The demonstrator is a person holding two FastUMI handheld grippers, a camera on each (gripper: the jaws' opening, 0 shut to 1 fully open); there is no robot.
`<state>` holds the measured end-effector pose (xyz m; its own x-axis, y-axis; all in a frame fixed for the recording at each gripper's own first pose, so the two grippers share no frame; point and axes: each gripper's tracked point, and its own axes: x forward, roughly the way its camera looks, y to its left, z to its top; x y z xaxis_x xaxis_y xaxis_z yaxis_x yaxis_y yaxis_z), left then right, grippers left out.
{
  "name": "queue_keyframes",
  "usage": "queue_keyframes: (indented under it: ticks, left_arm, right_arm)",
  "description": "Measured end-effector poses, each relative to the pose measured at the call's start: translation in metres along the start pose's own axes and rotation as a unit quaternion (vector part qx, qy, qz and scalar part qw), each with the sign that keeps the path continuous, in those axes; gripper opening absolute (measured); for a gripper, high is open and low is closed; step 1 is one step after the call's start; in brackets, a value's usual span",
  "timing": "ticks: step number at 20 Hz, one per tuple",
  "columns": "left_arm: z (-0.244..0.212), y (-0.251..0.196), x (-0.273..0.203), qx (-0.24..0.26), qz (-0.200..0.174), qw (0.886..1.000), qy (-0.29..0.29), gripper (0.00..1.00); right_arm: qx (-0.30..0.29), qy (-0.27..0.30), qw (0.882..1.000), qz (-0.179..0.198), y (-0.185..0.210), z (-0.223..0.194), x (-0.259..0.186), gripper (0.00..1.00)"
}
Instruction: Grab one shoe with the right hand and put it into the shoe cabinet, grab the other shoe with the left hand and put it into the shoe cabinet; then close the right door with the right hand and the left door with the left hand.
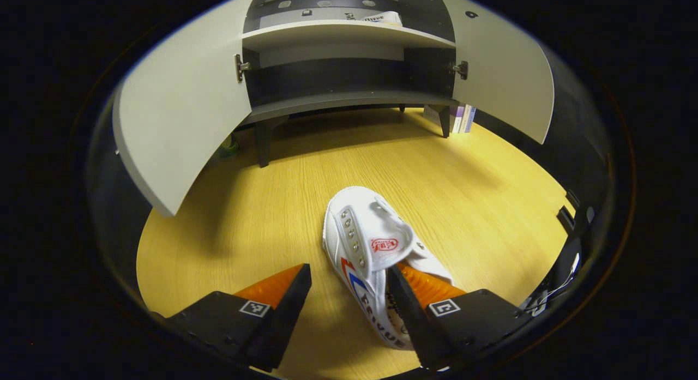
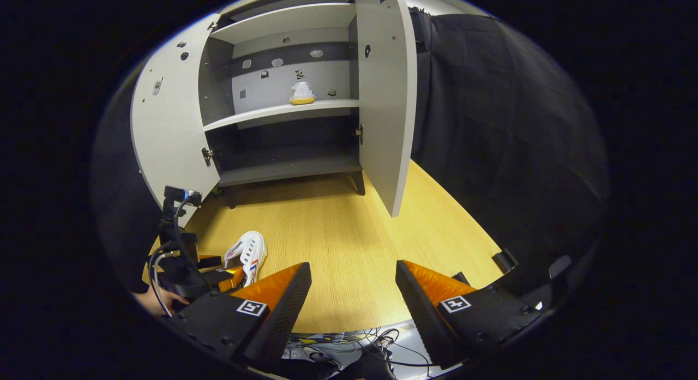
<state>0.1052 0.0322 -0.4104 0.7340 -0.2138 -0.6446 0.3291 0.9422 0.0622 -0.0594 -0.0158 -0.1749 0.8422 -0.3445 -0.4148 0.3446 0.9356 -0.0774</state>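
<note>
White canvas shoe lies mid-floor on the wooden floor | left gripper spread, one finger inside its opening, set to pinch the sidewall | other shoe on cabinet shelf, right edge | right gripper spread, empty, free for its door.

White shoe with red-blue side stripes lies on the wooden floor, toe toward the shoe cabinet. Second white shoe sits on the cabinet's upper shelf. Left door and right door both wide open.
</note>
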Motion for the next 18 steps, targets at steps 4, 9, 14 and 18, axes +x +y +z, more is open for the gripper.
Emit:
queue_keyframes:
  ticks: [4,9,14,18]
  left_arm:
    - [0.006,-0.004,0.015,-0.005,0.010,1.000,-0.006,0.60]
    - [0.002,0.008,0.019,-0.032,0.028,0.999,0.004,0.35]
    - [-0.002,0.022,0.020,-0.067,0.023,0.997,0.025,0.07]
    - [0.007,0.019,0.001,-0.072,0.030,0.997,0.024,0.06]
  right_arm:
    - [-0.009,0.000,1.000,-0.008,-0.004,0.006,-0.005,0.99]
    - [-0.010,-0.015,1.000,-0.005,0.000,0.017,-0.006,0.99]
    - [-0.014,-0.013,1.000,0.016,0.006,0.022,0.005,0.99]
    - [-0.024,-0.024,0.999,0.028,0.001,0.034,0.012,0.99]
